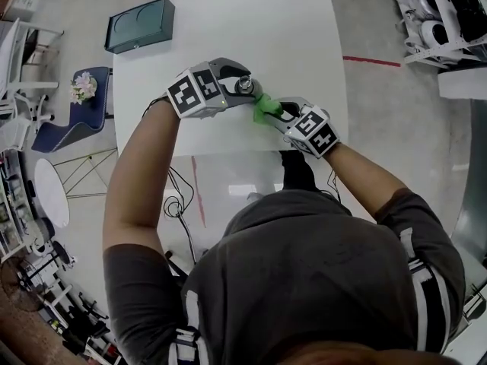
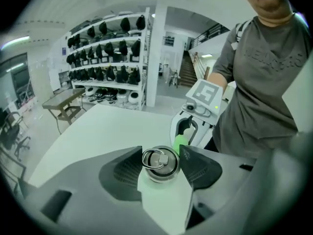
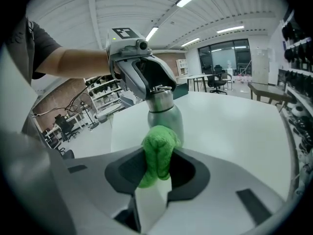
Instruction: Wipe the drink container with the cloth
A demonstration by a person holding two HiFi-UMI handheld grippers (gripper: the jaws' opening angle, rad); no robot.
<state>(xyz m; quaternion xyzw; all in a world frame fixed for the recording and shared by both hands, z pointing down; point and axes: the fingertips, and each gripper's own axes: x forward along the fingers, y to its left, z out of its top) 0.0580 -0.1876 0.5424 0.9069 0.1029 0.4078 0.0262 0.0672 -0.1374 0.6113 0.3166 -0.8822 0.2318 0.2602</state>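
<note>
A steel drink bottle [image 1: 245,84] with a ring-handled cap [image 2: 160,161] stands upright near the front edge of the white table [image 1: 251,29]. My left gripper [image 1: 240,90] reaches over its top, jaws on either side of the cap and slightly off it, open. My right gripper [image 1: 274,113] is shut on a bunched green cloth [image 3: 157,146]. The cloth [image 1: 266,106] rests against the bottle's side [image 3: 168,114], below the neck. In the left gripper view the cloth [image 2: 179,141] shows just behind the cap.
A dark green box [image 1: 139,24] lies on the floor beyond the table's far left corner. A blue chair [image 1: 76,120] with flowers and a small round table [image 1: 52,192] stand at the left. Shelving [image 1: 437,21] with shoes lines the right.
</note>
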